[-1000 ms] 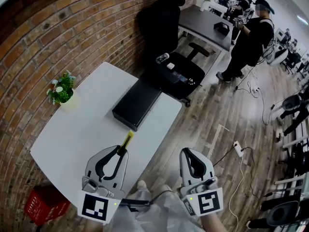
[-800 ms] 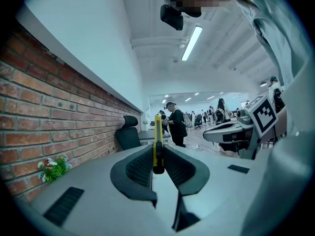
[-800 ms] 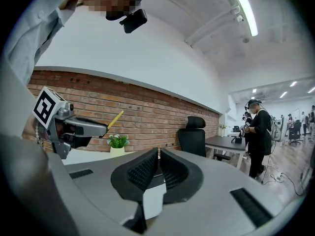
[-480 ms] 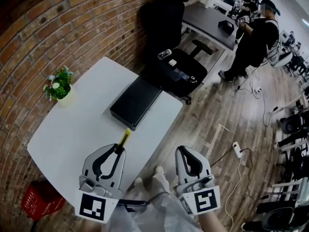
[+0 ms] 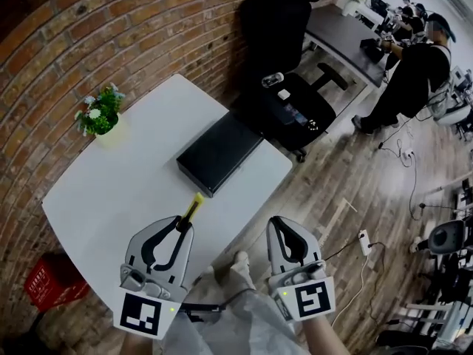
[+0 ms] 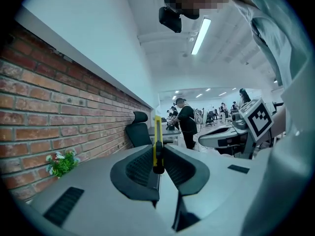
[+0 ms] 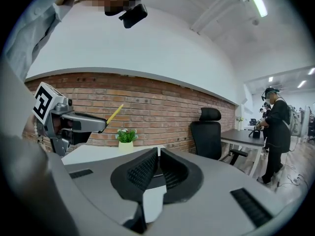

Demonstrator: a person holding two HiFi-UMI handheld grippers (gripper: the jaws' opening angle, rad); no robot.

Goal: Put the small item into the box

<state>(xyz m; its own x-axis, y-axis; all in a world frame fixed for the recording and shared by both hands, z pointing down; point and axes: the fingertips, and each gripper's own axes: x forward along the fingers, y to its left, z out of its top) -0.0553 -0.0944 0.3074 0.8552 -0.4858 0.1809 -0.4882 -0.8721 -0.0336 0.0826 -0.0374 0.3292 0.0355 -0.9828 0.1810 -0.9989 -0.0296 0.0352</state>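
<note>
Our left gripper (image 5: 182, 225) pinches a yellow stick (image 5: 194, 206) near the black box (image 5: 219, 152); our right gripper (image 5: 280, 225) is clenched, empty.

One black box (image 5: 219, 154), one yellow item (image 5: 194, 206) — one potted plant (image 5: 100, 115), one white table (image 5: 118, 191).

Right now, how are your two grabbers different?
The left gripper is shut on a thin yellow item that sticks out past its tips; the right gripper is shut on nothing. In the head view the left gripper shows over the white table, the right gripper over the wooden floor beside it. Both are grey and point forward.
</note>
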